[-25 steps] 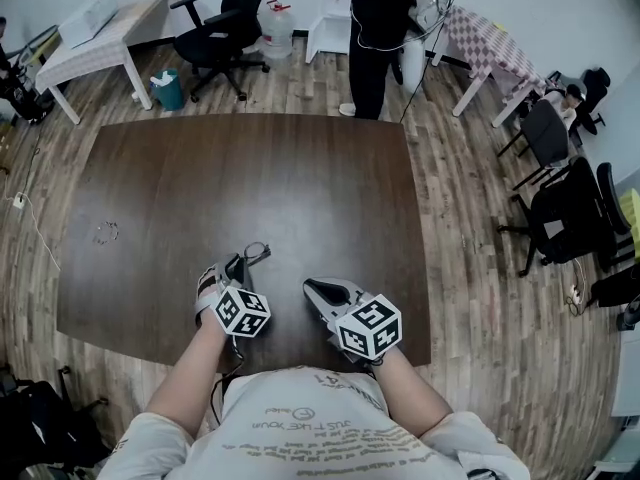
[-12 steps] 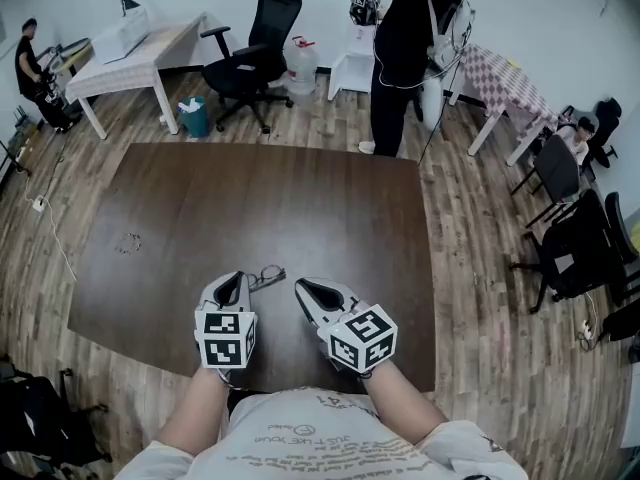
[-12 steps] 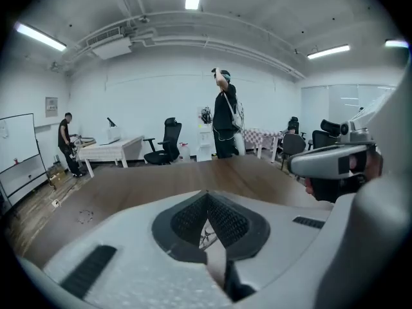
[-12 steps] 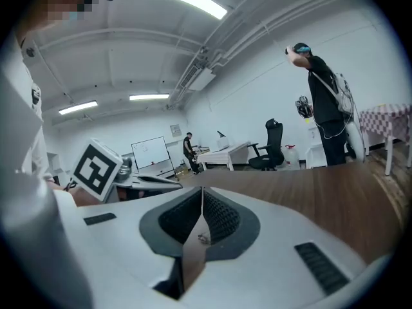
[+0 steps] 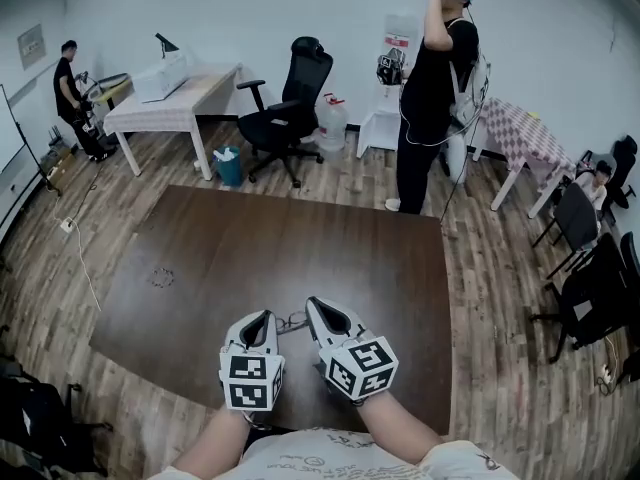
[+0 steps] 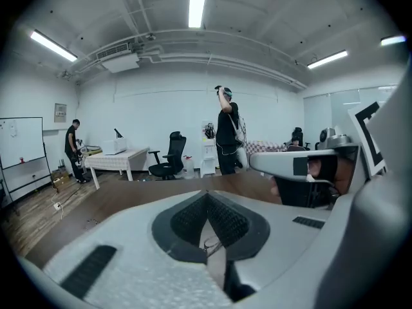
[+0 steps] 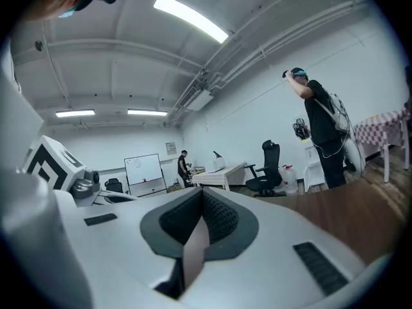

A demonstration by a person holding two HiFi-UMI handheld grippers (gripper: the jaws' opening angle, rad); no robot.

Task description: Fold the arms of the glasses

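Spreading dark brown below, the worktop (image 5: 300, 238) lies under both grippers near its front edge. The left gripper (image 5: 263, 319) has its fingers clamped on the glasses (image 5: 293, 321), which sit between the two tips. The right gripper (image 5: 316, 307), just beside them, has just drawn its fingers together, nothing showing between them.

We look down on a dark brown rectangular wooden table (image 5: 300, 253), its matt top set square on a grey-brown wood-plank floor (image 5: 500, 298). Lying directly on it, well towards its left edge, we see a small pale ring-shaped scrap (image 5: 163, 278), too small for us to identify.
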